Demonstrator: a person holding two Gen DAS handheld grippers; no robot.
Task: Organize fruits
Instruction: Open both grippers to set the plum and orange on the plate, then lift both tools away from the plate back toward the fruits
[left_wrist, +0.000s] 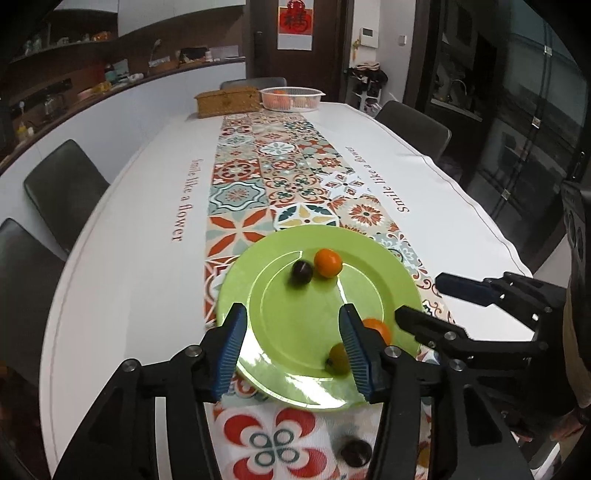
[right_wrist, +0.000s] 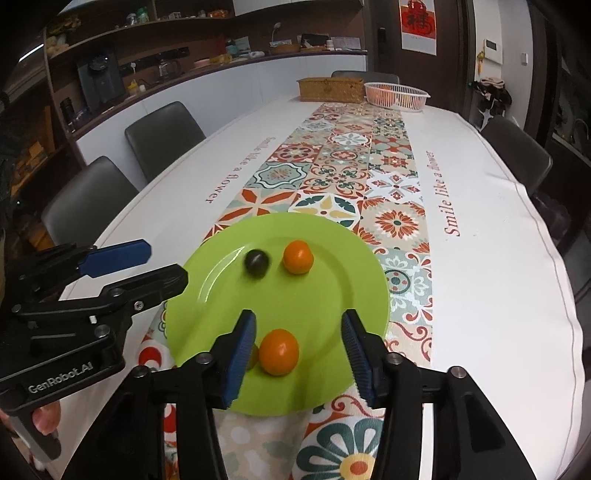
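A green plate lies on the patterned table runner. At its far side sit a dark round fruit and an orange fruit. At its near side sit a second orange fruit and a yellow-green fruit, mostly hidden behind fingers. My left gripper is open and empty over the plate's near part. My right gripper is open, its jaws either side of the near orange fruit without touching it.
A white basket with orange fruit and a woven box stand at the table's far end. A small dark fruit lies on the runner near me. Chairs line both table sides.
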